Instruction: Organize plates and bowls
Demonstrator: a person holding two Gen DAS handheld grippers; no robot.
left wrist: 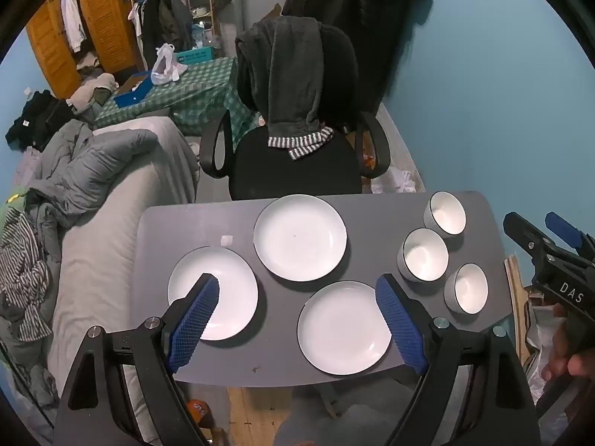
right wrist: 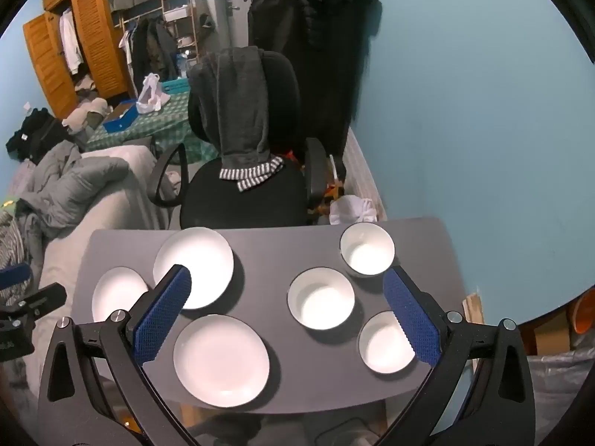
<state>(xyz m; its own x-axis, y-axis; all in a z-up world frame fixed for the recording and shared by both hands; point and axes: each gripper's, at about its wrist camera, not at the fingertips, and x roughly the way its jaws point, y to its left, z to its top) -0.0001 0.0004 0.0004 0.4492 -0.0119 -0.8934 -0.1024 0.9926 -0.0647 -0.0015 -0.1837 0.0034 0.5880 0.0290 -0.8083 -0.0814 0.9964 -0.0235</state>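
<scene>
Three white plates lie on a small grey table: a far plate, a left plate and a near plate. Three white bowls stand at the right: far bowl, middle bowl, near bowl. My left gripper hovers open above the table's near side, nothing between its blue pads. In the right wrist view my right gripper hangs open above the middle bowl, with the near bowl partly behind its right finger. The right gripper also shows at the left wrist view's right edge.
A black office chair draped with a dark hoodie stands against the table's far edge. A grey bed with a duvet runs along the left. A blue wall is close on the right. Clutter and bags lie on the floor by the table.
</scene>
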